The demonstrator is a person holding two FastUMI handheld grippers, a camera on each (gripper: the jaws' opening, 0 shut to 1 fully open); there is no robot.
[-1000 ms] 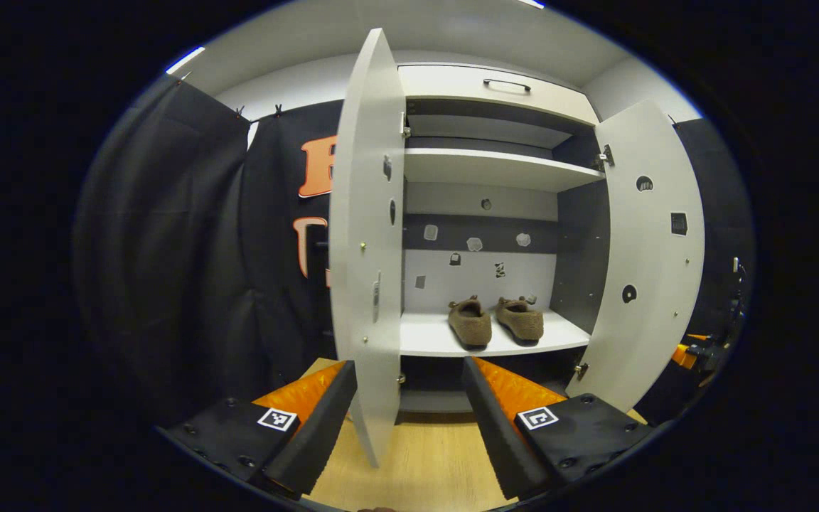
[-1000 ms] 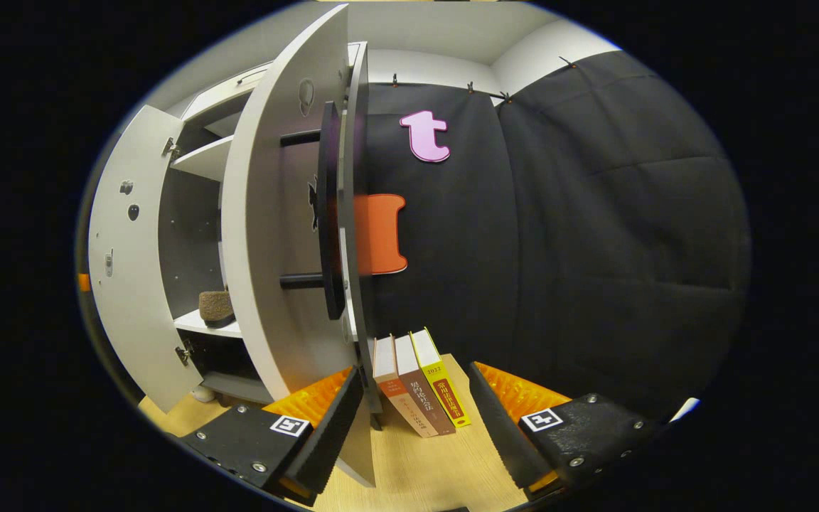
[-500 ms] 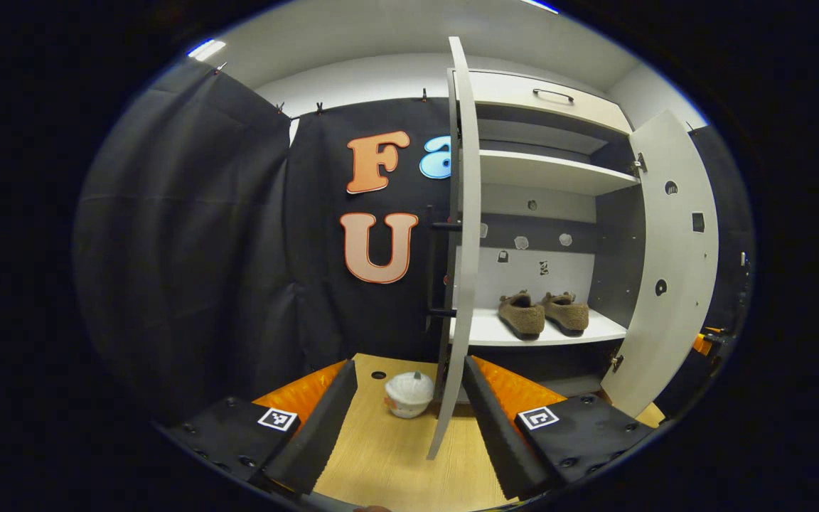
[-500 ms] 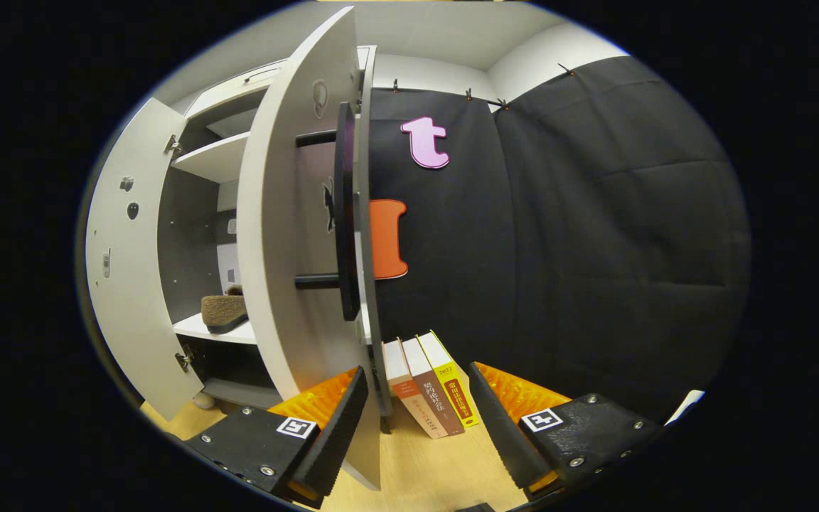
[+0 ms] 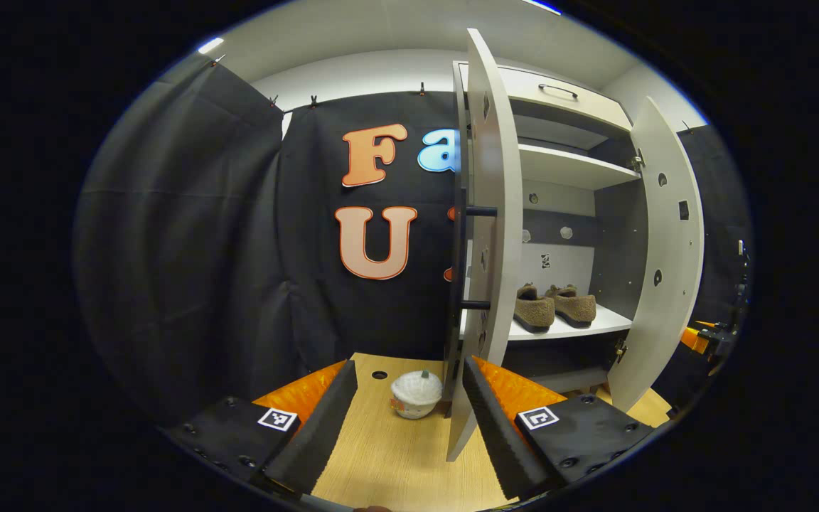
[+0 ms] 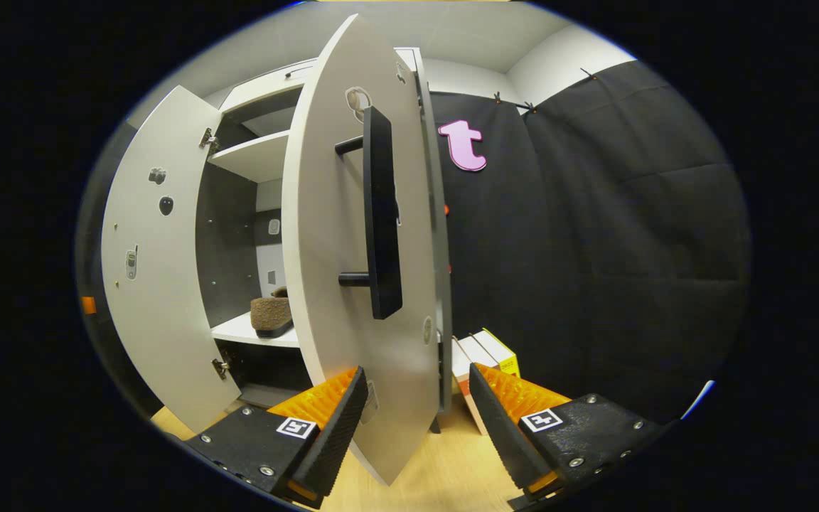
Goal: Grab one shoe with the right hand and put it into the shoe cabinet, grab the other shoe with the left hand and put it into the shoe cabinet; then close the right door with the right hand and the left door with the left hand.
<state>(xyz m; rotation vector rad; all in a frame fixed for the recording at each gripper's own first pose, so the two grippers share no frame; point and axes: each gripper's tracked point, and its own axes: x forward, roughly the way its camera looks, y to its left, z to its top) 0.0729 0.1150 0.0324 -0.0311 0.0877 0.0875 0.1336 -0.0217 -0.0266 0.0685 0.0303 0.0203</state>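
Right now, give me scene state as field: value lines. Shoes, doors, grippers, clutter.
shoes: two brown shoes side by side on the lower shelf of the shoe cabinet
left door: open, seen almost edge-on
right door: open, black bar handle facing the right gripper view
left gripper: open, empty, low over the wooden table
right gripper: open, empty, the right door's lower edge between its fingers
clutter: small white pot on the table left of the left door; books standing right of the right door

Fuzzy cloth shoes (image 5: 553, 308), matt smooth cabinet doors (image 6: 342, 235), wood-grain tabletop (image 5: 388, 455), matt blk handle (image 6: 381, 213).
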